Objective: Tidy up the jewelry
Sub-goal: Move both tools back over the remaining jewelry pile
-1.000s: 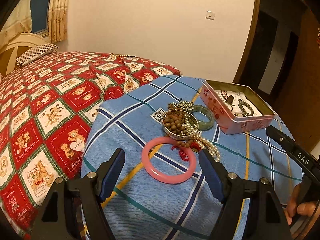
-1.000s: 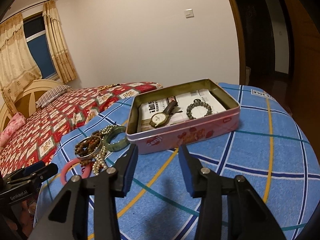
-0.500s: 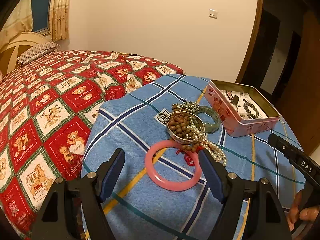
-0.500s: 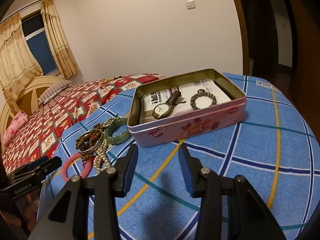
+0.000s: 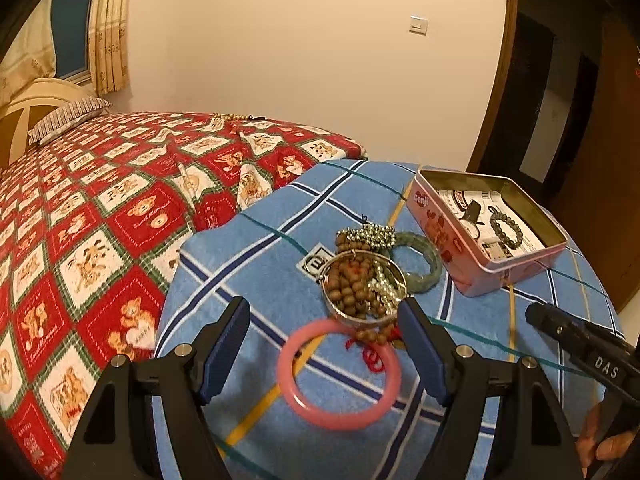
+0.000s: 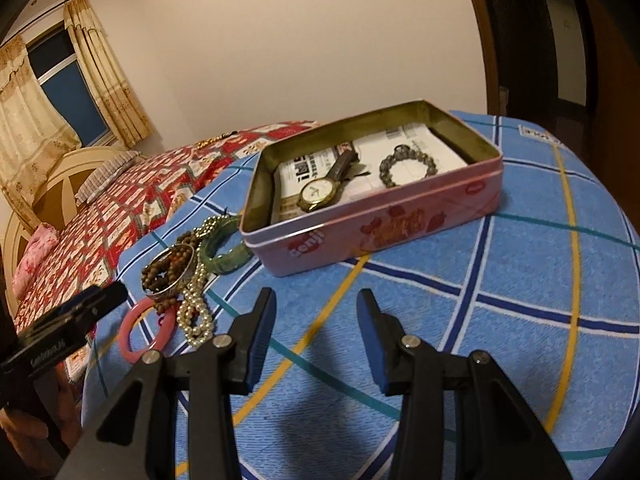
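Sorting partly done: two pieces were in the pink rectangular metal tin (image 5: 442,236); the rest lay beside it.

Left wrist view: left gripper (image 5: 323,345), jaws wide and empty, straddled the pink plastic bangle (image 5: 339,374), near the tin. Right wrist view: right gripper (image 6: 316,337), jaws narrower, held nothing; a gold-faced wristwatch (image 6: 320,192) and dark bead bracelet (image 6: 408,165) sat inside the tin; a green jade bangle (image 6: 222,256), brown wooden beads (image 6: 168,268) and pearl strand (image 6: 194,312) remained outside.

Home bedroom: quilted bed (image 5: 120,208), pillow (image 5: 68,118), curtained window (image 6: 68,80).
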Tool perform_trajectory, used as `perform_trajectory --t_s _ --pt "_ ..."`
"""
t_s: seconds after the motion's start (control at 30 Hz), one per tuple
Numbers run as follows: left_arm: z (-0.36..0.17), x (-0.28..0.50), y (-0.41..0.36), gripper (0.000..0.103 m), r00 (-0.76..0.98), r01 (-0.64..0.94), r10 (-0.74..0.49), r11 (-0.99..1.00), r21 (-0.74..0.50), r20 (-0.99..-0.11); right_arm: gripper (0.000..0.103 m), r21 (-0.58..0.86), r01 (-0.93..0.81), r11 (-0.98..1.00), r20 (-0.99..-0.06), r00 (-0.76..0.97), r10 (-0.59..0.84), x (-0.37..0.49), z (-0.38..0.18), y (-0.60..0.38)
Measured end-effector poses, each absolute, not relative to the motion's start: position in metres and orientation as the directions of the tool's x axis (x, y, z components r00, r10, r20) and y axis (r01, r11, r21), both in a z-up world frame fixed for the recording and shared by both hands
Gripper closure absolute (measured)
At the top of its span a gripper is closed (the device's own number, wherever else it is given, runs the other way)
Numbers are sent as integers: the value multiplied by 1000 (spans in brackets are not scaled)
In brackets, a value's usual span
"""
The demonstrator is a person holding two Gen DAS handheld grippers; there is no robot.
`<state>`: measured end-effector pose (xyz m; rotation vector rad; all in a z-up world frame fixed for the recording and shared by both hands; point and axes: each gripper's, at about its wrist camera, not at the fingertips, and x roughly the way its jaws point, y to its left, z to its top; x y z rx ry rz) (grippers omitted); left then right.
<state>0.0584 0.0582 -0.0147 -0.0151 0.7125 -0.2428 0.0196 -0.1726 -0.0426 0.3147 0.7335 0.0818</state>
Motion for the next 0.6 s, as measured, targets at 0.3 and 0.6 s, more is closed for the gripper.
perform_trajectory --t_s 0.3,0.6 --pt "-21 78 57 27 713 215 -234 970 -111 -661 59 331 33 943 -674 708 212 27 -49 -173" --pt "-21 84 62 27 707 211 -249 968 -138 -662 59 332 -1 943 -697 674 246 37 -53 -161"
